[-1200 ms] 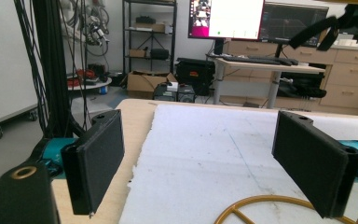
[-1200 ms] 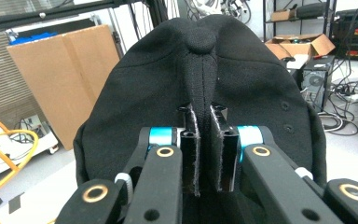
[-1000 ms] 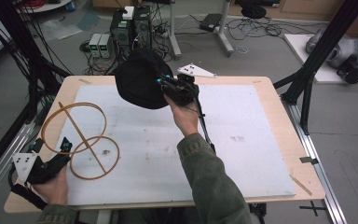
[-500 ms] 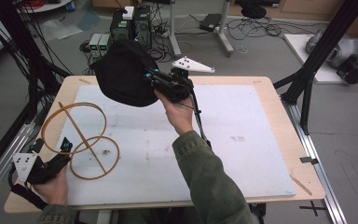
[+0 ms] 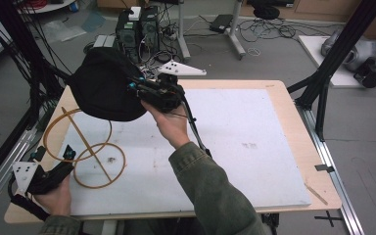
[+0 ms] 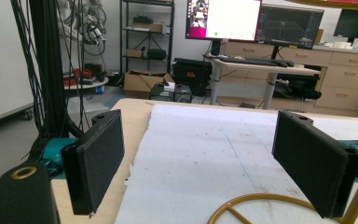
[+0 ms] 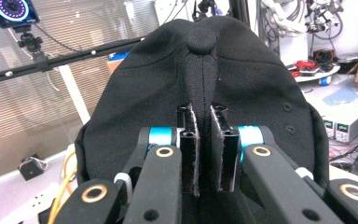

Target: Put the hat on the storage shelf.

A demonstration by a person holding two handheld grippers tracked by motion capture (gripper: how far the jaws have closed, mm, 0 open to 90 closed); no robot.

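Observation:
A black cap [image 5: 104, 90] hangs in the air over the table's far left, above the gold wire stand [image 5: 85, 147]. My right gripper [image 5: 136, 87] is shut on the cap; in the right gripper view its jaws pinch a fold of the cap [image 7: 200, 70] near the crown button. My left gripper [image 5: 54, 169] rests at the near left corner, beside the gold stand's base ring [image 6: 261, 207]. Its pads [image 6: 98, 163] stand wide apart with nothing between them.
A white foam sheet [image 5: 235, 142] covers most of the wooden table [image 5: 293, 117]. Black frame posts [image 5: 333, 63] rise at both sides. Computers and cables [image 5: 142, 24] sit on the floor behind the table.
My right gripper has carried the cap leftward, toward the gold stand. The left gripper has stayed where it was.

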